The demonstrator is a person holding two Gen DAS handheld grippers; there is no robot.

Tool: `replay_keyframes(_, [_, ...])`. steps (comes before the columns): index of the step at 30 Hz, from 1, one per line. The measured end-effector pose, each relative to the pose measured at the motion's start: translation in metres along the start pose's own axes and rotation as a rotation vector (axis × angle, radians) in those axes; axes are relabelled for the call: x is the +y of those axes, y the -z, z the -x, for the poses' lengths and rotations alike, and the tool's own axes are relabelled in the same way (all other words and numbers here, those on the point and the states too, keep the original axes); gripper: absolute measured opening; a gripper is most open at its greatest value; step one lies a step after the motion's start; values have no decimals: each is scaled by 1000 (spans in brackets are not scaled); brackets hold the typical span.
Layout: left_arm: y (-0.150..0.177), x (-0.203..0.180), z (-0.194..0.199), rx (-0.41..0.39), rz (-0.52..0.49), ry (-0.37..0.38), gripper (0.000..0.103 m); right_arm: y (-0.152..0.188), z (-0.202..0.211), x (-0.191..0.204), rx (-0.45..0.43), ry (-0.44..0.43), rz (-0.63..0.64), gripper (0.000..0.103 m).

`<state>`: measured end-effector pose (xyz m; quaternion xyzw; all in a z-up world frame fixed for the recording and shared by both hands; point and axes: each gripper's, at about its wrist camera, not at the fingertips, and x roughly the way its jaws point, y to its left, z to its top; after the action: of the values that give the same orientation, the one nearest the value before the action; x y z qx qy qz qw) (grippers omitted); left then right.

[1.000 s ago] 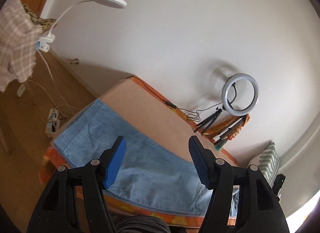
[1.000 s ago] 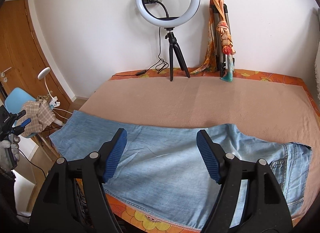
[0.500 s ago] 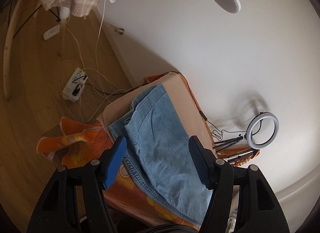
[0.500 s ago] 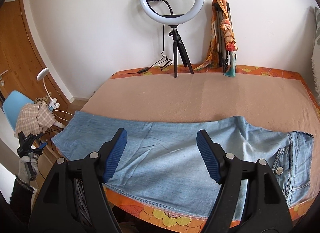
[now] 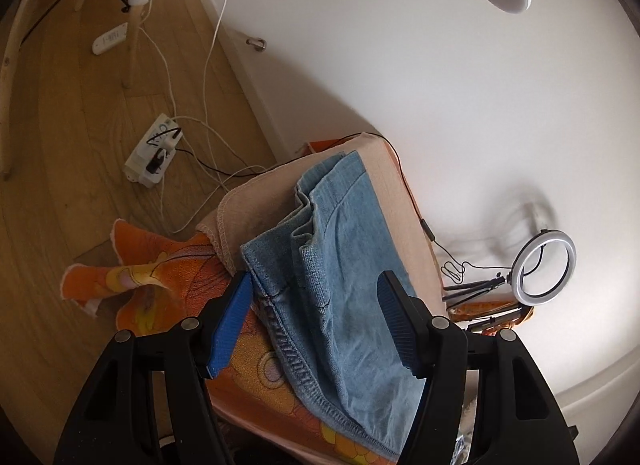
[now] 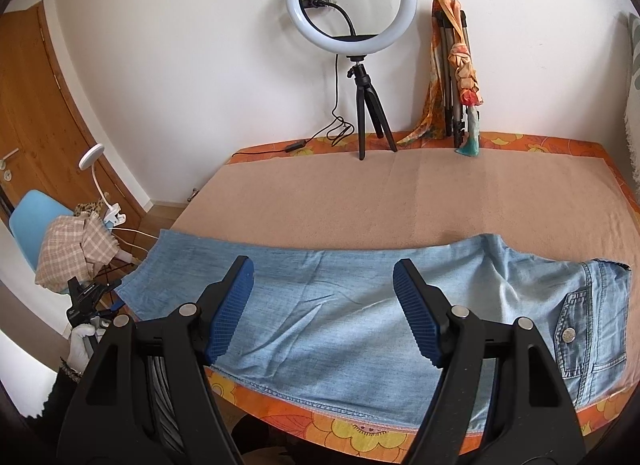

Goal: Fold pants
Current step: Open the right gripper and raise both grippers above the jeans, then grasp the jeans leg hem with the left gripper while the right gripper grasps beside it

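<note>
Light blue denim pants [image 6: 360, 305] lie flat along the table's near edge; left gripper [image 5: 316, 317] and right gripper [image 6: 324, 305] gape wide, holding nothing.

Both tongs [image 5: 316, 321] [image 6: 322, 307] have black plastic arms with silver screws. Ribbed blue pads [image 6: 416, 313] line their inner faces.

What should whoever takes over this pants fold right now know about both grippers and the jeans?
Left gripper: open, empty, at the leg-hem end of the jeans, hems between its fingers but not pinched.
Right gripper: open, empty, above the middle of the legs.
Jeans lie flat lengthwise along the near edge of the bed, waistband on the right in the right wrist view.
Done: jeans laid out.
Left: grip hems, fold toward the waistband.
</note>
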<state>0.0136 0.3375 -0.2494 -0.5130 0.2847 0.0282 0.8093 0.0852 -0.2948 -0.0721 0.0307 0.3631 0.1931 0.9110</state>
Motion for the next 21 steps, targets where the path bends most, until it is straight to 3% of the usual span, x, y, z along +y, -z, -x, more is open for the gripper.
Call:
replay_keyframes(4, [0, -11, 3, -15, -40, 11, 64, 0, -6, 3, 9, 0, 0, 75])
replay_keyframes(11, [0, -11, -14, -5, -77, -99, 64, 6, -20, 9, 43, -18, 1, 75])
replay_keyframes(14, [1, -16, -14, -37, -113, -122, 51, 8, -25, 16, 54, -29, 13, 75])
replay_keyframes(15, [1, -17, -14, -42, -118, -121, 32, 8, -27, 18, 57, -30, 22, 75])
replay_keyframes(16, [1, -18, -13, -52, -124, -120, 24, 8, -28, 21, 58, -29, 31, 75])
replay_keyframes(21, [4, -37, -11, -89, -229, -100, 14, 11, -41, 30, 81, -51, 48, 75])
